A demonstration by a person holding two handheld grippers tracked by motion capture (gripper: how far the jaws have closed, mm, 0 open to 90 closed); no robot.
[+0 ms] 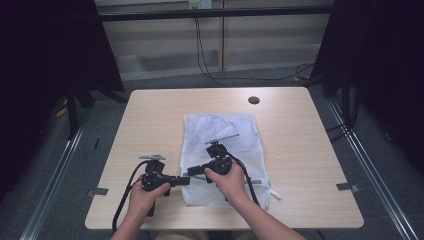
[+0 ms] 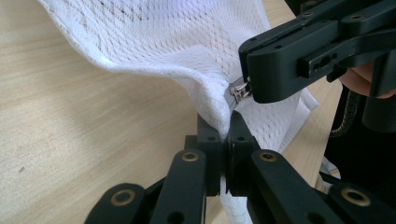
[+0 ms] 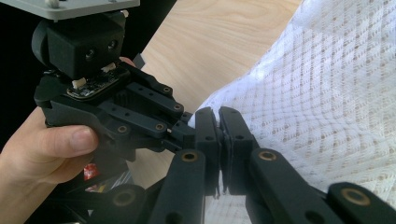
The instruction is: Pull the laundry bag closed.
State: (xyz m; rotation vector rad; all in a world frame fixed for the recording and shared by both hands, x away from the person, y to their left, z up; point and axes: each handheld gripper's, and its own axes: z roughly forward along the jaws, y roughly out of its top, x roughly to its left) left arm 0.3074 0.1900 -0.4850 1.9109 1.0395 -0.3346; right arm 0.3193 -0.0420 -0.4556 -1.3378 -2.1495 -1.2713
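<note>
Mesh bag [image 1: 222, 150], white, lies flat on the table [image 1: 150, 120], mid-table toward the near edge, long side running away from the person. High view: left gripper [image 1: 184, 180] sits at the bag's near-left edge, held in the left hand [image 1: 145, 192]; right gripper [image 1: 192, 173] comes in from over the bag, held in the right hand [image 1: 227, 177], tips meeting the left one at the same edge spot. Cables [image 1: 125, 195] trail back from both. Small dark disc [image 1: 254, 100] on the table's far side, well apart from the bag.

Left gripper view: left gripper [image 2: 223, 135] jaws closed tight, a fold of bag [image 2: 187, 42] edge pinched between them and lifted off the table [image 2: 70, 116]. Right gripper [image 2: 250, 91] enters from the right, its tips closed on the metal zipper pull [image 2: 239, 90] just above the left jaws.

Right gripper view: right gripper [image 3: 218, 116] jaws pressed together at the bag [image 3: 327, 93] edge; what they pinch is hidden here. Left gripper [image 3: 184, 122] touches in from the left, the left hand [image 3: 42, 154] wrapped round its body, grey plate [image 3: 74, 7] on top. Table [image 3: 219, 42] beyond.
</note>
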